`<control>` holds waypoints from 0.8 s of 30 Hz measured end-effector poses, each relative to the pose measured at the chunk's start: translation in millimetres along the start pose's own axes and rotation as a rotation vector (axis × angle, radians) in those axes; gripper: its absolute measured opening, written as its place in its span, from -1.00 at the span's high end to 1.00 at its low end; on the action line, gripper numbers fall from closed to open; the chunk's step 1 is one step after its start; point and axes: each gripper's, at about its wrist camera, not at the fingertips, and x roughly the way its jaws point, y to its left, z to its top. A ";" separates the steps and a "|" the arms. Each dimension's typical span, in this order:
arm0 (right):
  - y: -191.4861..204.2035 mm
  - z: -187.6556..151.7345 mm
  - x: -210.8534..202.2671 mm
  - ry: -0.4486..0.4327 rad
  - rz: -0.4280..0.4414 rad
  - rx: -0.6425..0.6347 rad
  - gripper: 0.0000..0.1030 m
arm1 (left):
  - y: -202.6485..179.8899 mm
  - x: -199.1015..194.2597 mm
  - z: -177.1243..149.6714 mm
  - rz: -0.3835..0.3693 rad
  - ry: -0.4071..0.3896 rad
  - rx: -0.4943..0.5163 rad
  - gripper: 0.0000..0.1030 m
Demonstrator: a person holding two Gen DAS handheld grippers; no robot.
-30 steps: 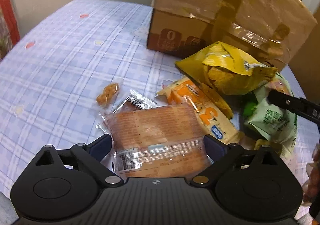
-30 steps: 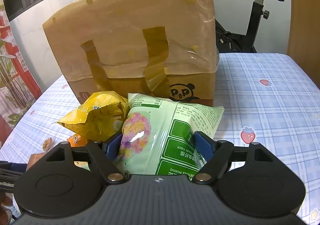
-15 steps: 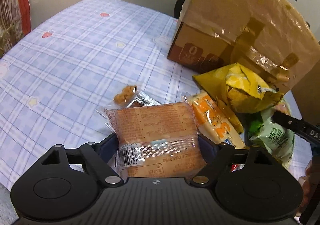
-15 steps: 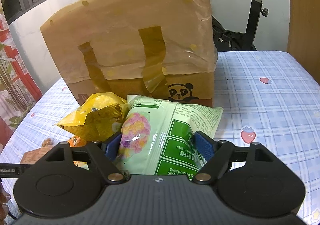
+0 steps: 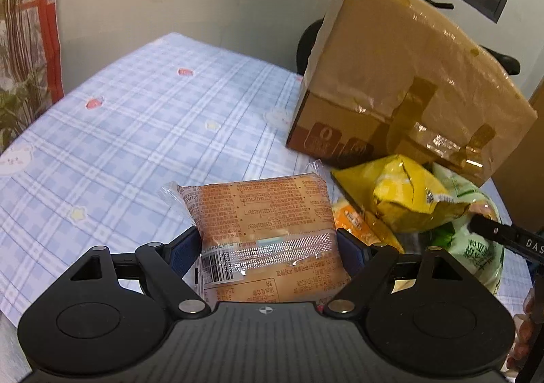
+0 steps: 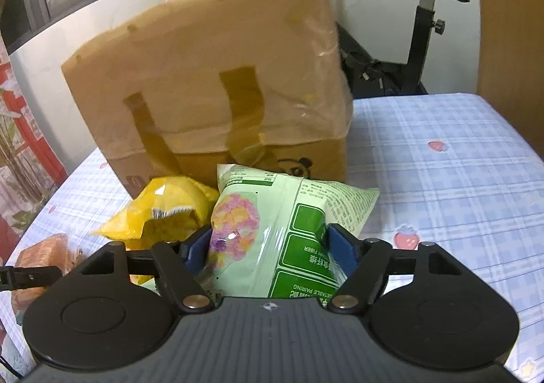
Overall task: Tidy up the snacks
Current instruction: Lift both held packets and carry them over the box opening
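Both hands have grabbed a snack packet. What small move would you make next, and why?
Probably lift the left hand-held gripper a little higher: it is shut on the orange packet, which hangs close over the checked tablecloth, and the other snacks crowd beside it.

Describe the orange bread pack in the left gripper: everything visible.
The orange bread pack is a flat, squarish clear-plastic wrapper printed orange-brown with small text, a barcode label near its lower left and a crimped clear seal band across it. It lies roughly level between the left gripper pads, which press on both side edges; it appears lifted off the checked tablecloth. Its far crimped end sticks out toward the cardboard box. The right wrist view shows only a sliver of it.
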 end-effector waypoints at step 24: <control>-22.8 4.6 -49.5 -0.066 -0.043 0.033 -0.43 | -14.5 -24.1 23.5 -0.043 -0.114 0.065 -0.66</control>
